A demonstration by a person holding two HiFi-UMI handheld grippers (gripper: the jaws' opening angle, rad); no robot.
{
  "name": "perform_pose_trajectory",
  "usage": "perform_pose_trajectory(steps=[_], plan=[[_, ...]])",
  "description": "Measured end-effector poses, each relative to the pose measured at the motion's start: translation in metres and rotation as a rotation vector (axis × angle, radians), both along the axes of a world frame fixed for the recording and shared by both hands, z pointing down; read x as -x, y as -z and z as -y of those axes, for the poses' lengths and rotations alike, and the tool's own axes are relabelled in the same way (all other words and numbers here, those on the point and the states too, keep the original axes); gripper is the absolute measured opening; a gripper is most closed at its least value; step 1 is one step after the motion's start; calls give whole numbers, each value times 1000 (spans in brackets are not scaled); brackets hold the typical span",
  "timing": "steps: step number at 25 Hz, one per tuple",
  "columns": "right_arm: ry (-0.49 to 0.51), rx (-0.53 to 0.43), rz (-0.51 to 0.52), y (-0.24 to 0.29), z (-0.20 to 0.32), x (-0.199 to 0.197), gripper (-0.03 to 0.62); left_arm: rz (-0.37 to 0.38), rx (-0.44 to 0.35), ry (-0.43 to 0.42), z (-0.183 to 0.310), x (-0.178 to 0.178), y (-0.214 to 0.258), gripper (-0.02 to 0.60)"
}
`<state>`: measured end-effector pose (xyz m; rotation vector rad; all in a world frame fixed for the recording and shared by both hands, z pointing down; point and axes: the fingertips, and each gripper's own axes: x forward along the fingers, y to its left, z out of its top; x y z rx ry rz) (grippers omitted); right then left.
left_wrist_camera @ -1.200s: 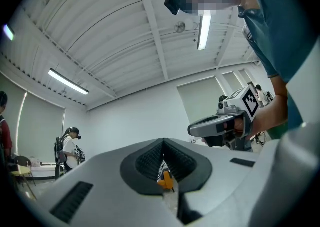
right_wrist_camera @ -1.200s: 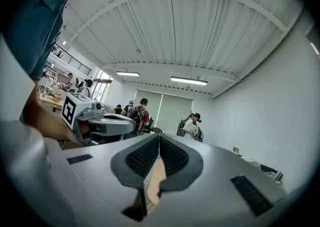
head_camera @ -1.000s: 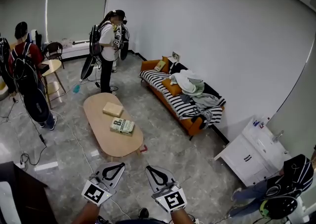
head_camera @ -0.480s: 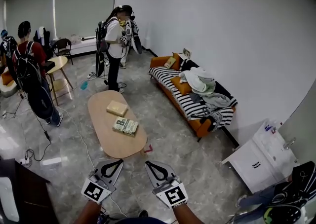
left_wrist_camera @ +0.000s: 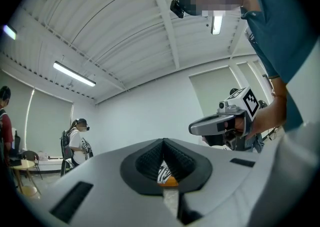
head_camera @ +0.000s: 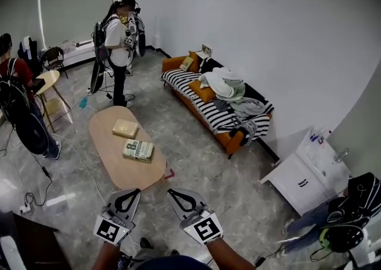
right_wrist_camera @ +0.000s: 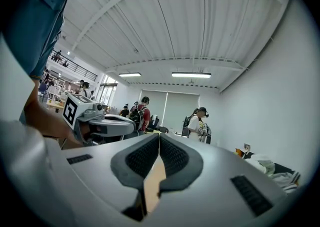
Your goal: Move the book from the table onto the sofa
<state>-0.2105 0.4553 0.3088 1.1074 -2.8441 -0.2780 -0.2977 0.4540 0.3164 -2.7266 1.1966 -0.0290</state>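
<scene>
A green-and-white book lies flat on the near half of the oval wooden table, with a tan book beyond it. The orange sofa with a striped cover stands along the right wall, a heap of clothes on it. Both grippers hang side by side short of the table's near end. My left gripper is shut and empty. So is my right gripper. Each gripper view shows the other gripper alongside.
One person with a backpack stands beyond the table, another at the far left beside a round stool table. Cables trail on the floor at left. A white cabinet and a dark bag stand at right.
Both shut grippers have travelled forward together toward the table. Table, book and sofa now sit further left in the head view. The standing person has shifted left.
</scene>
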Motion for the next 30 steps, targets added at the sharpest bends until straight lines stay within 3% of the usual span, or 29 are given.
perform_pose_trajectory(steps=[15, 20, 30], plan=[[-127, -37, -45, 11, 93, 46, 14, -25, -16, -125, 107, 48, -2, 5], [-122, -8, -48, 2, 126, 44, 14, -36, 8, -112, 139, 48, -9, 5], [-45, 24, 11, -15, 228, 26, 14, 35, 7, -27, 231, 32, -24, 5]])
